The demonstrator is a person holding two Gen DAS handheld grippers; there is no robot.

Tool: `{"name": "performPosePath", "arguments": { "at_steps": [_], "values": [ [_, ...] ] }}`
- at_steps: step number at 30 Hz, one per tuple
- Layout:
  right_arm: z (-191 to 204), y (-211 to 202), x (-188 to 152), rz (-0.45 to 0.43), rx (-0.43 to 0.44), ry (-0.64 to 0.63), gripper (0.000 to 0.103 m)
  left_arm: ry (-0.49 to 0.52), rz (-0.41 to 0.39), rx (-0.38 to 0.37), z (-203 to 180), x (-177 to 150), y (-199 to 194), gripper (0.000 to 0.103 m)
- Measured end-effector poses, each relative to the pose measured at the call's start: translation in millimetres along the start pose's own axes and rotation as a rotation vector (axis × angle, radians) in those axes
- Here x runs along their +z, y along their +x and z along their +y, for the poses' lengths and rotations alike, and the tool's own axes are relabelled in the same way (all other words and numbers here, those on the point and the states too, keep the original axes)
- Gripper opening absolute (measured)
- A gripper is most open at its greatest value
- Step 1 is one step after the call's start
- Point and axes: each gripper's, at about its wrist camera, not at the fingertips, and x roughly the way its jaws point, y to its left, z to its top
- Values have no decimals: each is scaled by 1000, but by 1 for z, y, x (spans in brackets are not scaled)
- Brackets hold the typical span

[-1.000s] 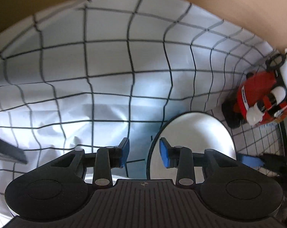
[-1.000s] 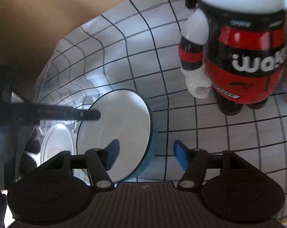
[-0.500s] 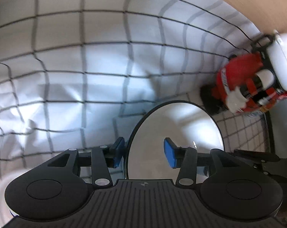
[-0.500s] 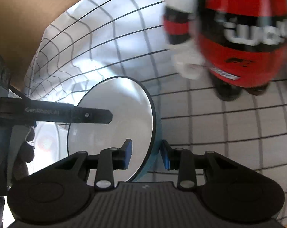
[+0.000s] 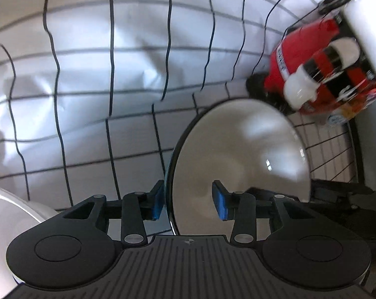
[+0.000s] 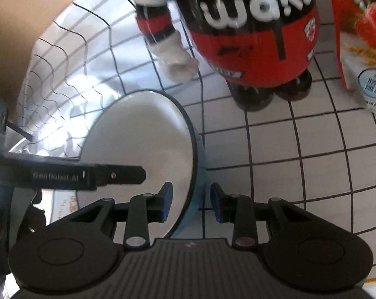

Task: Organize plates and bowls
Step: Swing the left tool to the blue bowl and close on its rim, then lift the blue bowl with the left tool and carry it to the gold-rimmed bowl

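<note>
Bowl [image 6: 140, 134] sits on black-gridded white tablecloth [image 6: 312, 149].

A home dining or kitchen spot: the worktop wears a white grid-checked cloth [image 6: 275, 149], with a white bowl [image 6: 138, 137] at the right tongs, a red mascot-shaped bottle [image 6: 252, 37] ahead and a strawberry-cereal packet [image 6: 362, 37] ahead-right.

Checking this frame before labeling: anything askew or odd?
Yes: the bowl sits tilted steeply on edge, both grippers straddling its rim, left gripper and right gripper open. The tablecloth is rumpled. Nothing spilled or broken shows.
</note>
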Motion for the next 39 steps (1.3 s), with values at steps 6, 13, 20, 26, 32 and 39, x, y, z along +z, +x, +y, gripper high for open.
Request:
{"name": "performPosePath", "arguments": {
  "at_steps": [6, 13, 20, 26, 32, 39],
  "values": [
    [-2, 3, 7, 11, 36, 38, 48, 3, 0, -5, -1, -1, 3, 43],
    [-4, 4, 10, 22, 83, 41, 71, -36, 17, -50, 11, 5, 2, 45],
    [7, 13, 13, 47, 108, 7, 78, -51, 10, -54, 11, 3, 1, 44],
    [8, 14, 13, 51, 136, -11, 92, -138, 12, -76, 21, 4, -1, 44],
    [2, 10, 11, 50, 153, 42, 63, -129, 38, -43, 27, 3, -2, 16],
    [-8, 7, 7, 13, 103, 57, 35, -145, 14, -39, 25, 3, -2, 16]
  ]
}}
